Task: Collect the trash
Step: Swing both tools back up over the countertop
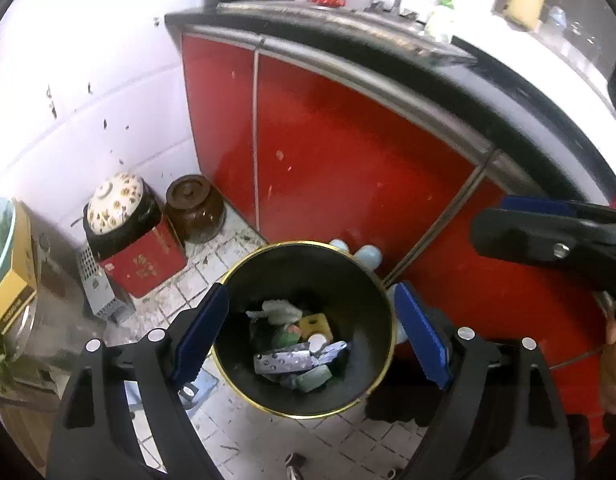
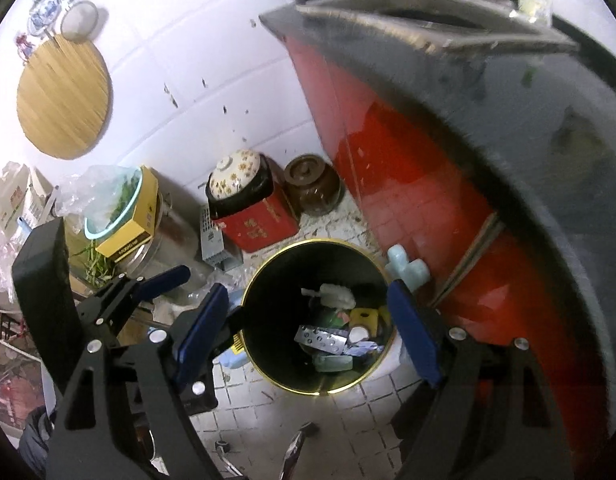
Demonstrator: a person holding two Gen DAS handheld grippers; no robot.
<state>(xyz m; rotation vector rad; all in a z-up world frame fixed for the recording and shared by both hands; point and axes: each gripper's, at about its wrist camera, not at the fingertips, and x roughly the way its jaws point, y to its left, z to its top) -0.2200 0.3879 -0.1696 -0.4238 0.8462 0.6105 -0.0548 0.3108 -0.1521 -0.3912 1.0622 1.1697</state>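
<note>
Both claws, left (image 1: 308, 340) and right (image 2: 308, 336), released and empty above the black, gold-rimmed round bin (image 1: 375, 280) on the floor. Inside: silver foil blister packs (image 1: 284, 362), light, stiff, crinkly; grasp by edges.

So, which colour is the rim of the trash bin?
Gold, on a black trash bin; its rim shows best in the right wrist view.

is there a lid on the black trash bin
No, the black trash bin stands open at its gold rim, with blister packs and other trash visible inside.
</note>
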